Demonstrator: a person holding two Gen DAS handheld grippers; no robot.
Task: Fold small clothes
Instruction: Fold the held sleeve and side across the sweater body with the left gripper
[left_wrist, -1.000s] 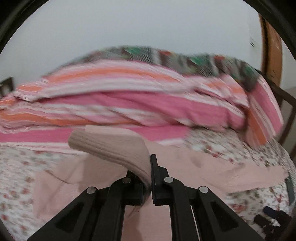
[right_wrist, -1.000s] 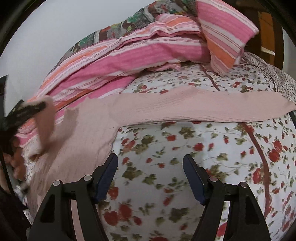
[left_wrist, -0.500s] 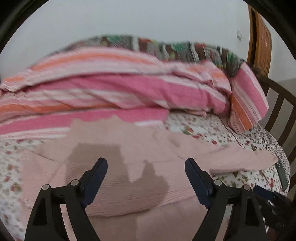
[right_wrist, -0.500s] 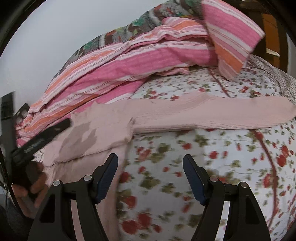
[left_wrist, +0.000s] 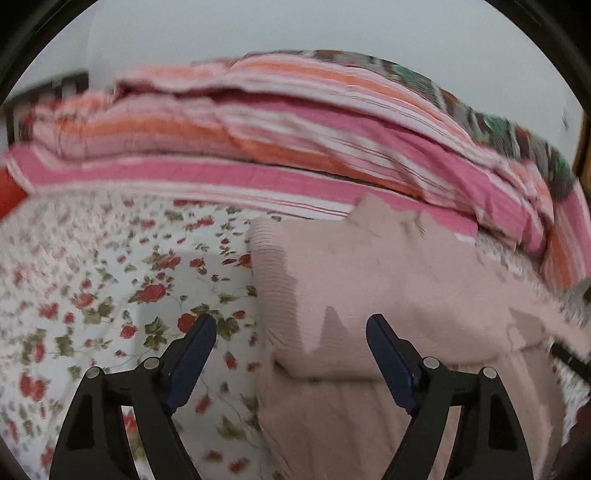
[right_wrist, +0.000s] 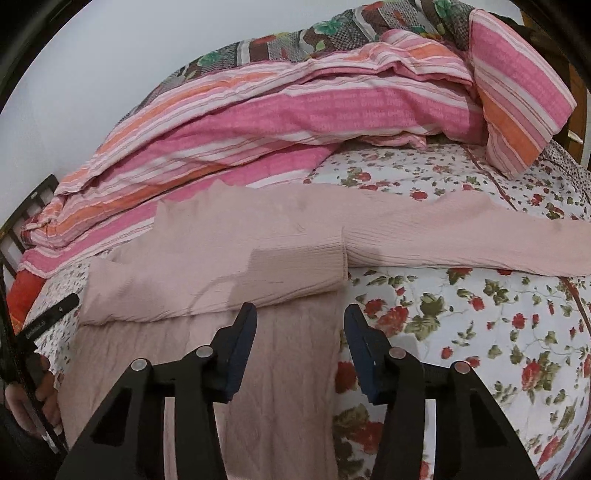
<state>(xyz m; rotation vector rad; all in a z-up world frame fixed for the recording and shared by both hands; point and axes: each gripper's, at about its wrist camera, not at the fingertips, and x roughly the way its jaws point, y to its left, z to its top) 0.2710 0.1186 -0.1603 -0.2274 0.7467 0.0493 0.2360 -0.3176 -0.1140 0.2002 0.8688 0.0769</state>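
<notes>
A pale pink ribbed knit top (left_wrist: 373, 295) lies flat on the floral bedsheet (left_wrist: 110, 280). Its left sleeve is folded across the body (right_wrist: 229, 273), cuff ending at the right edge. The right sleeve (right_wrist: 461, 240) stretches out flat to the right. My left gripper (left_wrist: 291, 332) is open and empty, hovering over the top's left edge. My right gripper (right_wrist: 301, 317) is open and empty, above the top's right edge just below the folded cuff. The left gripper's body (right_wrist: 40, 325) shows at the left of the right wrist view.
A heap of pink, orange and white striped bedding (right_wrist: 295, 110) lies along the far side of the bed, with a patterned blanket (right_wrist: 332, 29) behind it. A dark bed frame (right_wrist: 22, 221) is at far left. Floral sheet (right_wrist: 480, 332) extends to the right.
My left gripper let go of the sleeve cuff, leaving it folded across the body, then swung left. My right gripper moved left and nearer the top's right edge, still open.
</notes>
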